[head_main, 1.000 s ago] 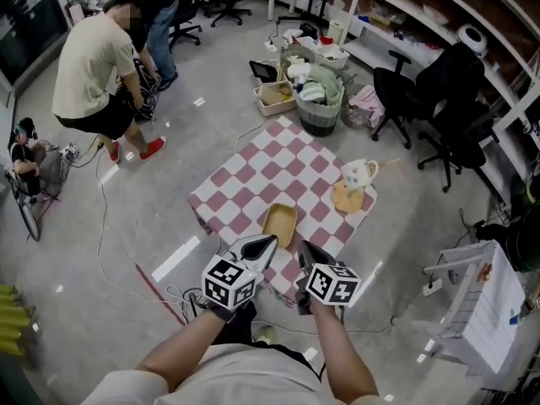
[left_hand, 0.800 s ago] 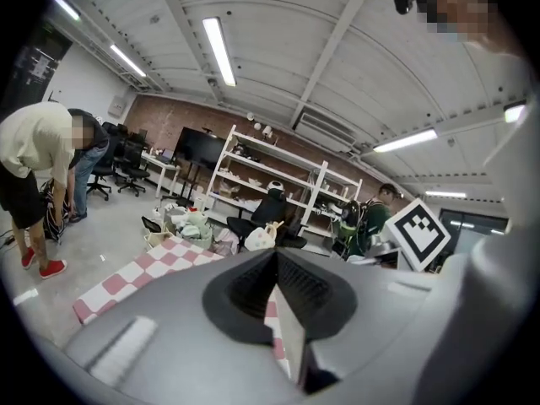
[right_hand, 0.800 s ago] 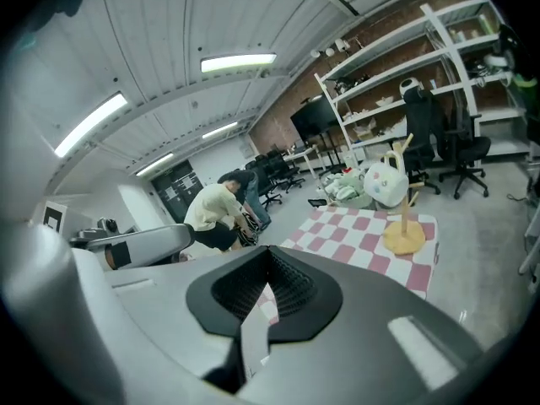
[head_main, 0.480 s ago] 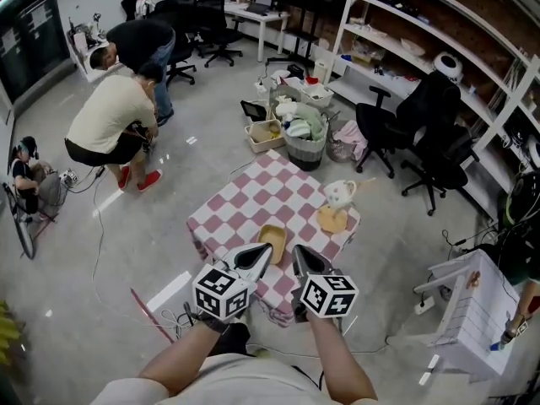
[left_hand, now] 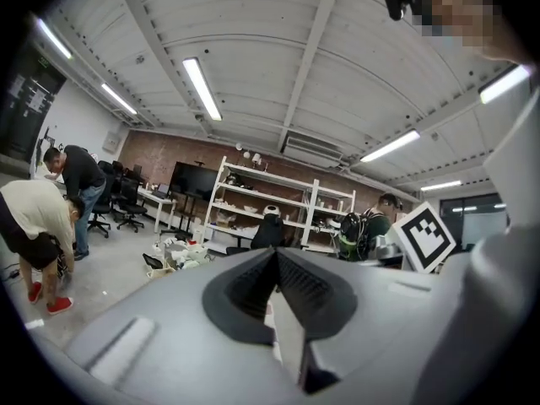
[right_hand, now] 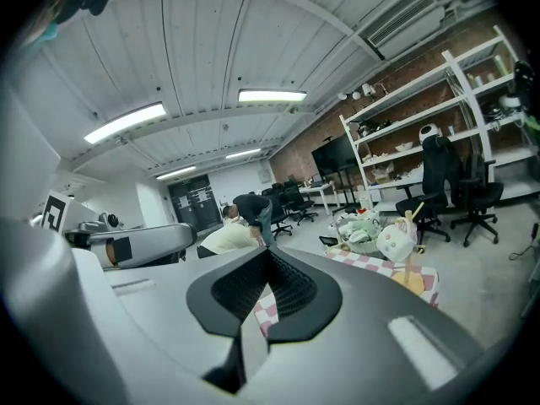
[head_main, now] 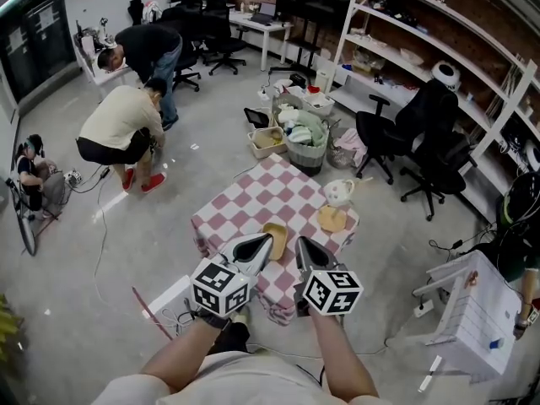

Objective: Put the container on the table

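Far off at 10 o'clock, one person (head_main: pixel 118 125) crouches on the floor and another (head_main: pixel 148 42) bends over behind. The left tool (head_main: pixel 263 243) is low in the middle, at 6 o'clock. Its two jaws are pressed together and hold nothing (left_hand: pixel 276 256). Just past its tip, the yellow container (head_main: pixel 278 233) sits on the red and white checked tabletop (head_main: pixel 253 201), near the edge closest to the person holding the tools. The right tool (head_main: pixel 301 245) is just beside the left one. Its jaws are pressed together too, with nothing in them (right_hand: pixel 268 256). At 3 o'clock from the container, a white pot (head_main: pixel 339 193) stands on the tabletop. Black chairs (head_main: pixel 422 133) stand at 2 o'clock.
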{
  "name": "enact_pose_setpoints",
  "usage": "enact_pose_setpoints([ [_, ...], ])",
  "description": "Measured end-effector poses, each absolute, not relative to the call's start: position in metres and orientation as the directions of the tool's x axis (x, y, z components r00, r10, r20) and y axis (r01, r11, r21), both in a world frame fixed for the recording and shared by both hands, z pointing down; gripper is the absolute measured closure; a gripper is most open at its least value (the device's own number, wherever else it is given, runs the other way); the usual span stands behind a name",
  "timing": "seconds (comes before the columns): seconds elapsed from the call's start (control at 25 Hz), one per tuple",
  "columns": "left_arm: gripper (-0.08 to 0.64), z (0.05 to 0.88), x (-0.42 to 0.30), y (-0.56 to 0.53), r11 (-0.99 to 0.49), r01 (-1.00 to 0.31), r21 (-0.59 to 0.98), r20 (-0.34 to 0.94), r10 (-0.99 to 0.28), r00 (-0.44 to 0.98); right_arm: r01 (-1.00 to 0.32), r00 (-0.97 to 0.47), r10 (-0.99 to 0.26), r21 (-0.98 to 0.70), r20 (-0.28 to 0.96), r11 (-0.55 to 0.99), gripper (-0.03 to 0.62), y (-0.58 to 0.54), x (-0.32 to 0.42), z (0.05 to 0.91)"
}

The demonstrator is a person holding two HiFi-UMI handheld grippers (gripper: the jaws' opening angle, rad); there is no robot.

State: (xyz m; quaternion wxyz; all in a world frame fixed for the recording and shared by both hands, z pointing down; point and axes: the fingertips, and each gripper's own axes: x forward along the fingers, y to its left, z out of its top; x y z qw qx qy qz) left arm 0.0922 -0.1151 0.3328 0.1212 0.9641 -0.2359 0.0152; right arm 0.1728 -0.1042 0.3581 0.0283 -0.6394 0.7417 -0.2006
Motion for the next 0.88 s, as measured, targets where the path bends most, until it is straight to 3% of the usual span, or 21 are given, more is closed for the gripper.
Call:
enact_pose_setpoints([
  [0.88,0.555,0.323,0.091,-0.096,-0.853,-0.489,0.182,0.060,-0.487,0.871,-0.940,-0.188,-0.964,-0.318,0.187,0.121,0.583,-0.085,0.175,0.347],
])
